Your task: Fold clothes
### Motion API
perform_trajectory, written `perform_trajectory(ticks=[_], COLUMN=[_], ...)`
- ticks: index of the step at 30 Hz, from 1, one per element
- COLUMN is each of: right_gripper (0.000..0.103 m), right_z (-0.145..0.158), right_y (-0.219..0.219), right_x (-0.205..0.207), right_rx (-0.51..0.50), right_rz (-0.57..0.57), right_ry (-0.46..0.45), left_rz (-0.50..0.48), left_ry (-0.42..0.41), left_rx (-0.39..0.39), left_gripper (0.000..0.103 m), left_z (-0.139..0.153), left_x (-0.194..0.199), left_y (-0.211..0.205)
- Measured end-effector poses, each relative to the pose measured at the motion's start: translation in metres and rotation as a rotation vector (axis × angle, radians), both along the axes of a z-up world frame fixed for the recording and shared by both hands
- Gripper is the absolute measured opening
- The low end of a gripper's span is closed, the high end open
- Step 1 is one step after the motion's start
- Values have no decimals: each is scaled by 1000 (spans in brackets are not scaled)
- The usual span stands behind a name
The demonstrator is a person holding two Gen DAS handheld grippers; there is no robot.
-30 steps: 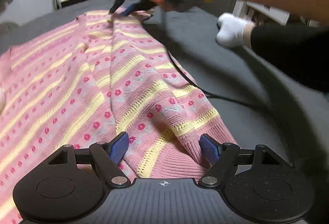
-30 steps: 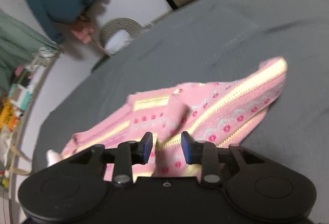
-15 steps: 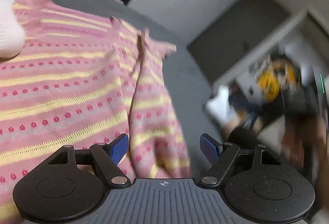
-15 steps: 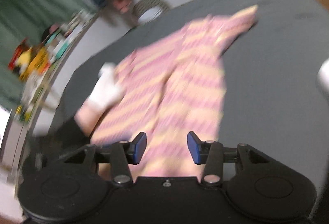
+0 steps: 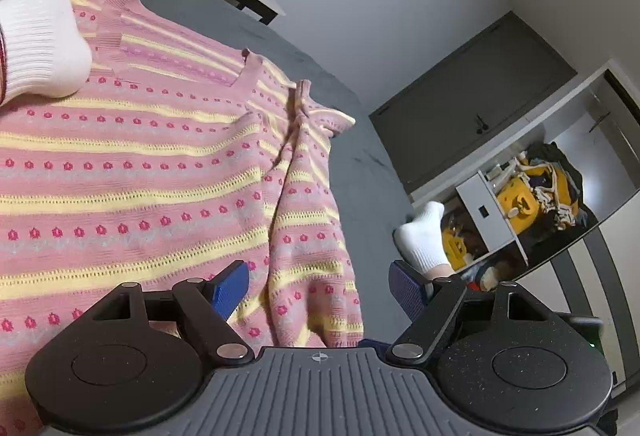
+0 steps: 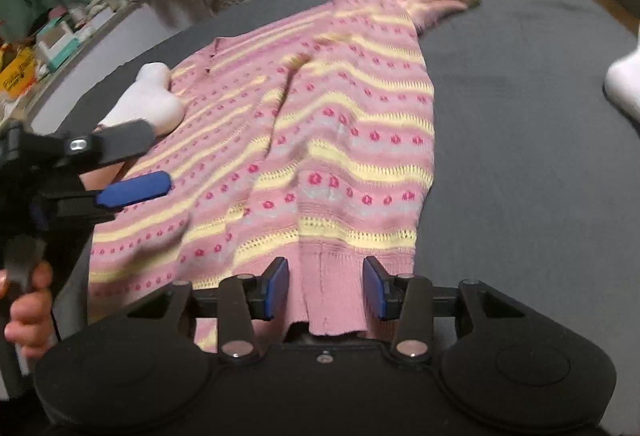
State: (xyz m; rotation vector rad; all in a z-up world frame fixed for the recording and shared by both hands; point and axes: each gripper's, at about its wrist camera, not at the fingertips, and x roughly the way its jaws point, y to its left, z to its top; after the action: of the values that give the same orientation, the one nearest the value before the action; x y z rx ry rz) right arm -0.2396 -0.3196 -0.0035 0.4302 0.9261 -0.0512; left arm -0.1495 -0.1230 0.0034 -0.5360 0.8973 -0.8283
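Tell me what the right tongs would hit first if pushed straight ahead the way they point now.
The right tongs stand open, and the ribbed hem of the pink sweater already lies between the blue pads. Going straight on, they would likely slide over more of that sweater lying on the grey surface. How high they hang above it is unclear.

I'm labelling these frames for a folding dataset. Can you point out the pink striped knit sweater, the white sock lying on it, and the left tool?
Pink striped knit sweater (image 6: 352, 139): right wrist view, mid body.
White sock (image 6: 150, 103): right wrist view, heel area.
Left tool (image 5: 318, 290): left wrist view, midway between its blue fingertips.
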Motion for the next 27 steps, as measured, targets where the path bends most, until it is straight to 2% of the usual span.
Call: perform_trajectory(ticks=[2, 3, 4, 9, 12, 17, 23, 25, 27], right_gripper=[23, 10, 5, 5, 5, 4, 4, 4, 4], right_z=[-6, -7, -8, 15, 34, 45, 25, 21, 26], right_y=[-4, -8, -11, -45, -71, -99, -112, -112, -116], right_x=[1, 0, -2, -30, -55, -82, -71, -61, -50], right_rx=[63, 93, 116, 185, 125, -7, -106, -166, -250], right_rz=[-19, -33, -49, -170, -256, -338, -271, -236, -219], right_ry=[-2, -7, -13, -65, -39, 104, 345, 397, 391], left_rz=[1, 0, 1, 11, 8, -11, -90, -125, -161], left_ry=[-6, -8, -8, -4, -9, -10, -10, -25, -48], left_rx=[-9, -12, -14, -24, -29, -27, 8, 36, 77], left_gripper=[77, 77, 77, 77, 77, 77, 77, 77, 77], left_z=[2, 2, 3, 5, 8, 10, 11, 11, 11], left_x=[0, 0, 0, 0, -1, -3, -9, -12, -17], left_y=[3, 4, 5, 10, 10, 6, -8, -15, -22])
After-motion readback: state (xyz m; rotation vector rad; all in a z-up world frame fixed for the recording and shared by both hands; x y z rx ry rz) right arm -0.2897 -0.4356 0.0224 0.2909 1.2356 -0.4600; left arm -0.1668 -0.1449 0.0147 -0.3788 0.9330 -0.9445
